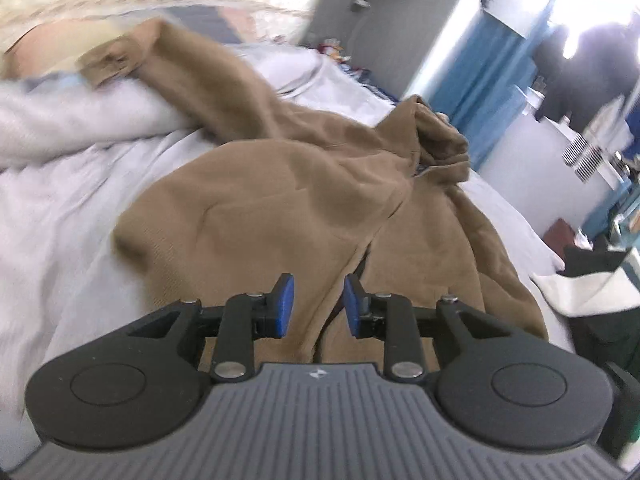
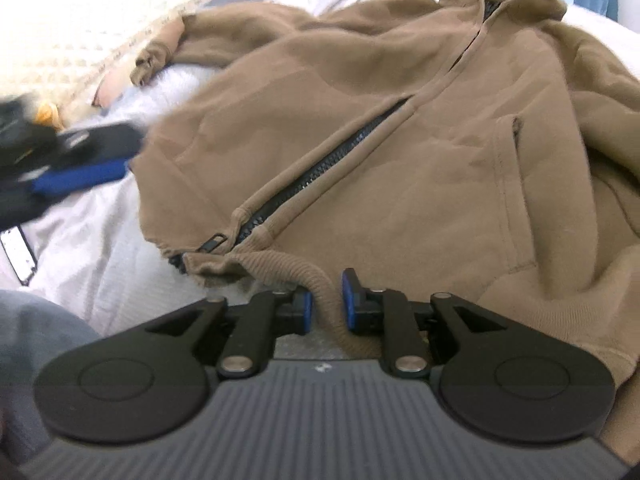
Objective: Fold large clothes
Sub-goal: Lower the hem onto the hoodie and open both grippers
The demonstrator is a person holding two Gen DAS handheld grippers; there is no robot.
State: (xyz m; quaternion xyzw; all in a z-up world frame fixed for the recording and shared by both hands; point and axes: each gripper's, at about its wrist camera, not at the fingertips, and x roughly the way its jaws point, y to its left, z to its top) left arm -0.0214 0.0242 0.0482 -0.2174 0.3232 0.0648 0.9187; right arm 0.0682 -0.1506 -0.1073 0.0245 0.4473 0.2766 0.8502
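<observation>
Brown jacket (image 2: 400, 128) spread on the bed (image 2: 100, 232), zipper running away from the hem. Right tongs (image 2: 325, 300), narrowly parted, straddle the ribbed hem (image 2: 304, 276); left tongs (image 1: 318, 306) hover open above the jacket's front.

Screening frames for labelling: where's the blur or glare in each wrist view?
Left wrist: window blown out at upper right, brown jacket and bedsheet smeared, worst at left edge. Right wrist: zipper and ribbed hem fairly sharp, left gripper motion-blurred, top-left washed out.
</observation>
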